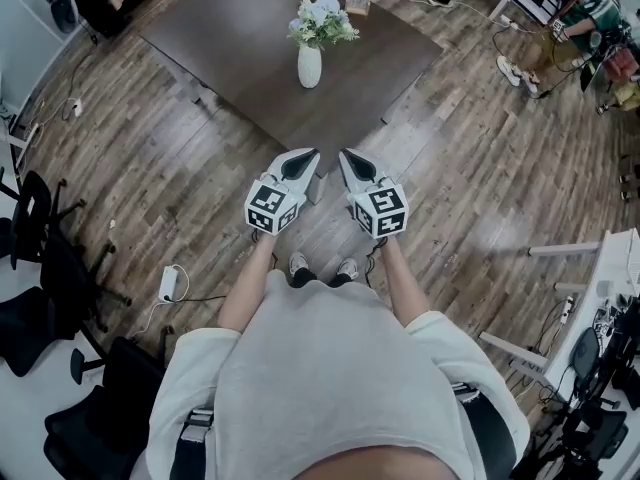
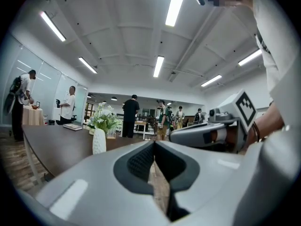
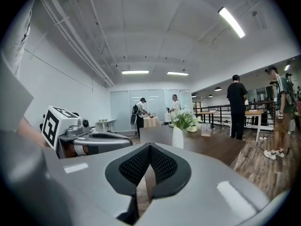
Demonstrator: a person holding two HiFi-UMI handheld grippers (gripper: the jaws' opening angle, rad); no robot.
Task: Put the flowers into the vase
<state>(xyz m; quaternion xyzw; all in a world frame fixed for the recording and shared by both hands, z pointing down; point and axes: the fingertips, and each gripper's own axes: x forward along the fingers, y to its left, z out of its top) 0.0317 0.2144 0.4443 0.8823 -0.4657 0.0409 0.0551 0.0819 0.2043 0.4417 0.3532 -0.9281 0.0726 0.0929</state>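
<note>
On the table, flowers sit in the vase: seemingly light, crushable, best pinched at the stems; left gripper and right gripper closed, empty.

Wood-plank floor all round dark tabletop. Black office chairs well left of tabletop, white desk far right. White ceiling w/ strip lights. Glass partition behind tabletop, ppl standing nearby.

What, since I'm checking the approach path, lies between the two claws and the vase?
Nothing but bare dark tabletop: the head view shows that stretch clear from the left claw and right claw to the white vase.
</note>
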